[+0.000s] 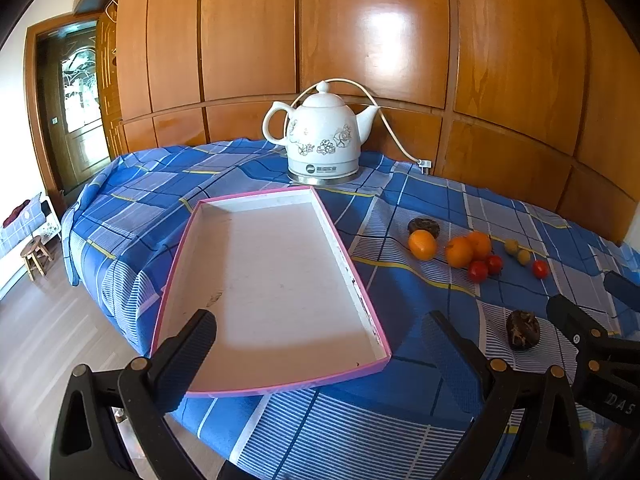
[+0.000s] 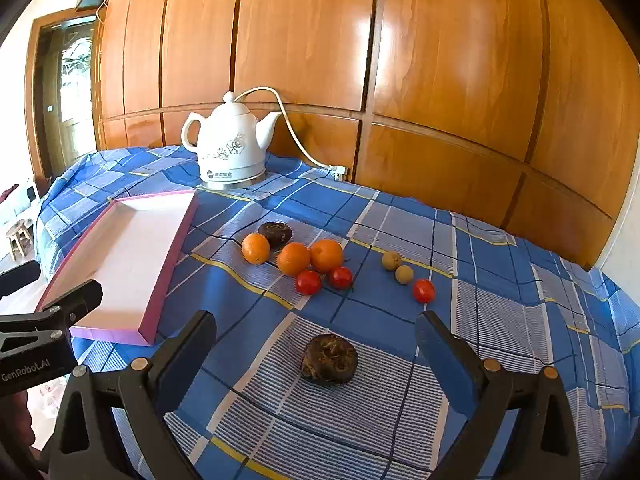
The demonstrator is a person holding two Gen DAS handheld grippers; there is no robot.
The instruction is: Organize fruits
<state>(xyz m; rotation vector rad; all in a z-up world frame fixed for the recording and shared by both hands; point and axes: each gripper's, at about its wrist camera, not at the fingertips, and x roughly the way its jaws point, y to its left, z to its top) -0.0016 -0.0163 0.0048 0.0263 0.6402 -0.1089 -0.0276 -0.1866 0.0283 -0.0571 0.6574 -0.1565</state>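
An empty white tray with a pink rim lies on the blue checked cloth. My left gripper is open over its near end. My right gripper is open, its fingers either side of a dark brown round fruit, above it. Beyond lie three oranges, a second dark fruit, three red tomatoes and two small tan fruits.
A white ceramic electric kettle with its cord stands at the back by the wooden panelled wall. The table edge drops off at the left to a wood floor with a small stool.
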